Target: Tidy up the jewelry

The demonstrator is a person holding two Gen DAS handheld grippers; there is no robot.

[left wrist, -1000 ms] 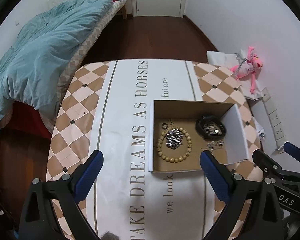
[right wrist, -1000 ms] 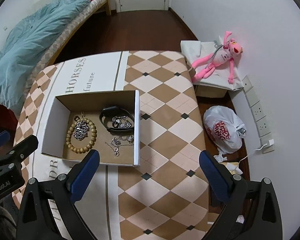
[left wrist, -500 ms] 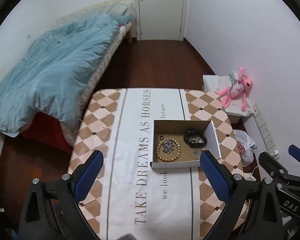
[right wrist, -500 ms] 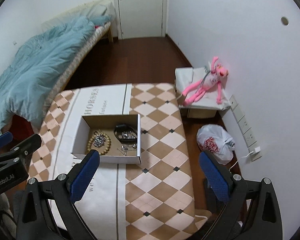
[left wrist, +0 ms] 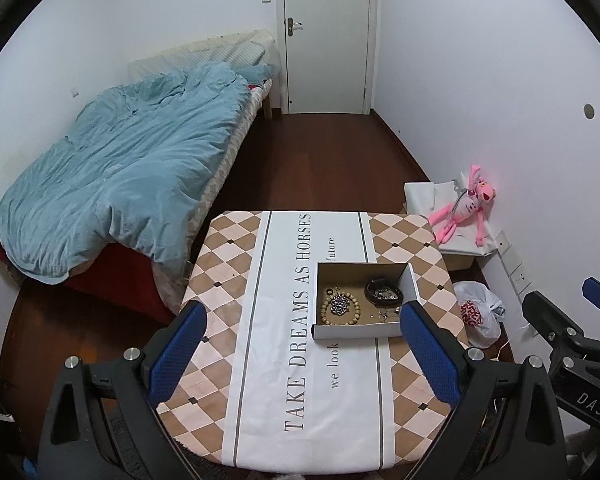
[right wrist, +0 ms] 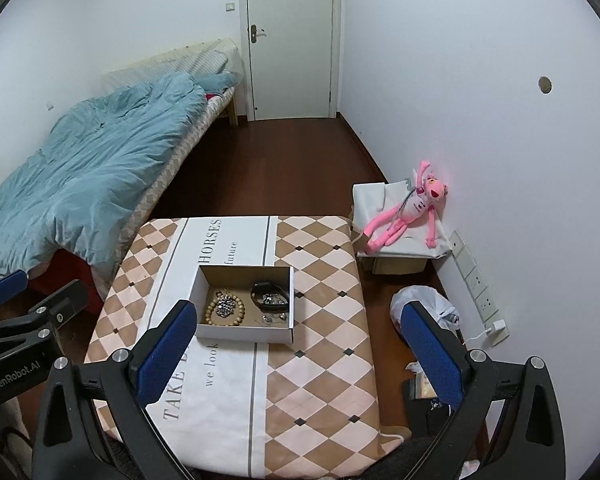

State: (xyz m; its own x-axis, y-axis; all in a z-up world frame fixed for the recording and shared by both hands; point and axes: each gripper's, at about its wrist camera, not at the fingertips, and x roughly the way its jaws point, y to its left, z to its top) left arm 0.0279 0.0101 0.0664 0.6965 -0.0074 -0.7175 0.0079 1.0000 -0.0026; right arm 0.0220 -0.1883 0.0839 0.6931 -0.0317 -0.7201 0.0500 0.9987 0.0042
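Note:
An open cardboard box stands on the table. In it lie a wooden bead bracelet around a silver chain pile, a black band with silver pieces, and small silver pieces near the front. My left gripper is open and empty, high above the table's near side. My right gripper is open and empty, high above the table right of the box.
The table carries a checkered cloth with a white printed runner. A bed with a blue duvet stands left. A pink plush toy lies on a white box at the right wall. A plastic bag sits on the floor.
Both grippers have risen and pulled back far from the table; the box now looks small and the whole room shows. Both stay open and empty.

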